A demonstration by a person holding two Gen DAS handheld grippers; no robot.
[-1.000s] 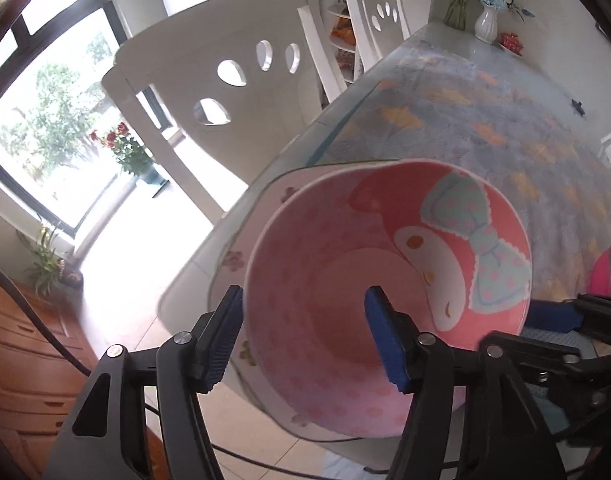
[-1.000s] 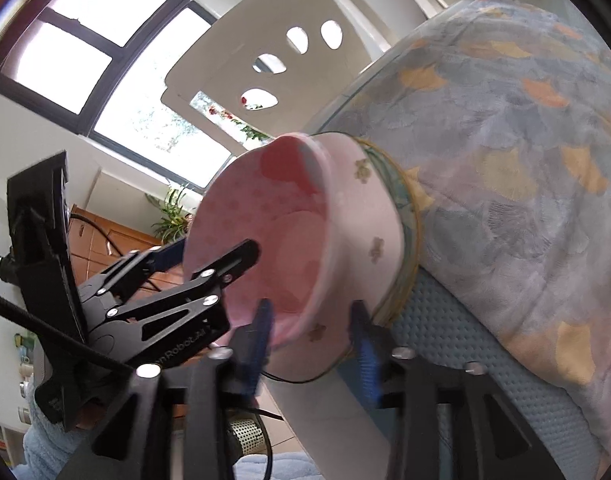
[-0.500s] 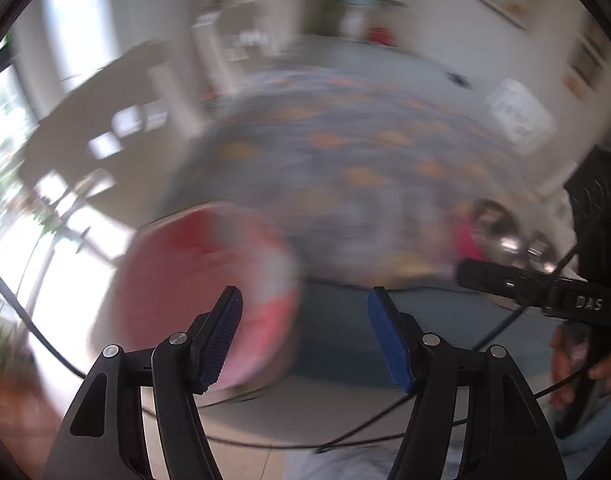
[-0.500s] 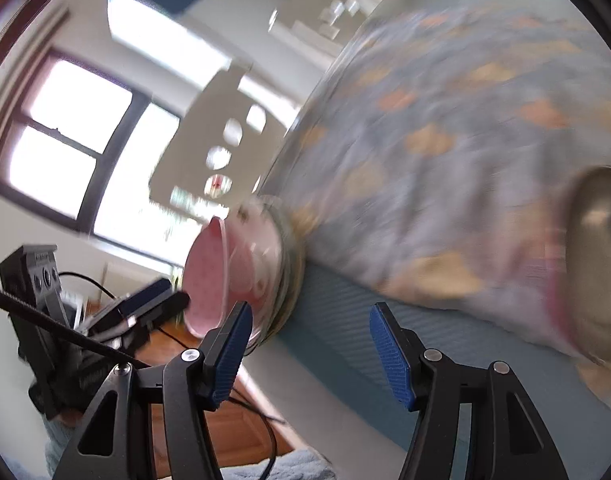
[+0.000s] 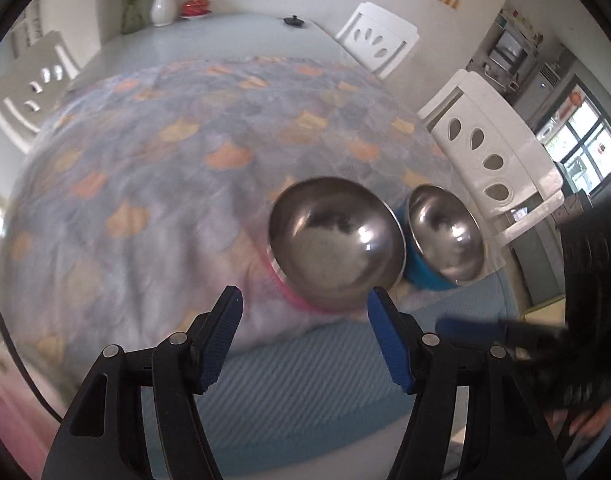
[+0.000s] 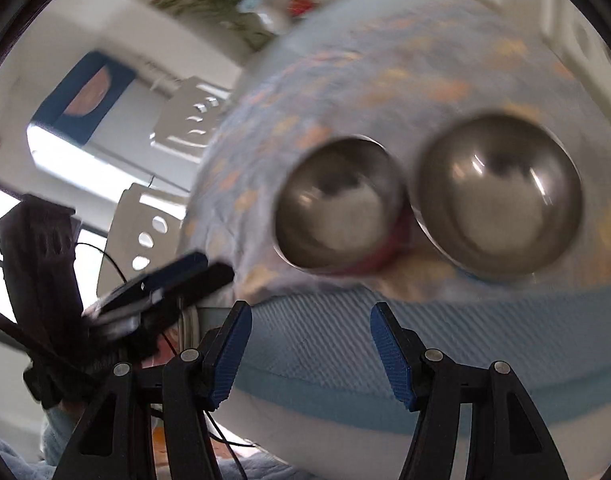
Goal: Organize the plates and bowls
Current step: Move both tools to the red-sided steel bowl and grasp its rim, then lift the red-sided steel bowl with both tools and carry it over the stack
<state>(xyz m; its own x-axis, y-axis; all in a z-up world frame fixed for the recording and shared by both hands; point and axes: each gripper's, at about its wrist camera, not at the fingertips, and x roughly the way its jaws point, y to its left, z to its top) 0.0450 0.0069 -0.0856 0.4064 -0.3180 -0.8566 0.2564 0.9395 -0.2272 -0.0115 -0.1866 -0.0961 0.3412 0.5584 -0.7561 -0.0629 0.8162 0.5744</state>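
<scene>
**Steel bowls side by side at the table's near edge**

Stainless steel is seen inside two bowls standing close together on the patterned tablecloth [image 5: 153, 168], near the table's near edge and toward its right-hand corner in the left wrist view. The pink-sided steel bowl [image 5: 337, 240] is nearer the middle; the blue-sided steel bowl [image 5: 445, 236] is just beside it, on the side of the white chair [image 5: 493, 152]. Whether the two rims touch cannot be told. A strip of light blue textured mat [image 5: 305, 372] is laid along the near edge, in front of both bowls.

The left gripper [image 5: 303, 340] is held above this mat with its blue pads [image 5: 219, 344] partly apart and nothing between them; the pink-sided bowl is seen just beyond its fingertips. The right gripper [image 6: 309, 352] is likewise held over the mat, its jaws partly apart and empty, with both bowls beyond it. Each gripper is caught, blurred, at the edge of the other's view.

At the far end of the table, a white vase of flowers [image 5: 161, 0] is seen.
</scene>
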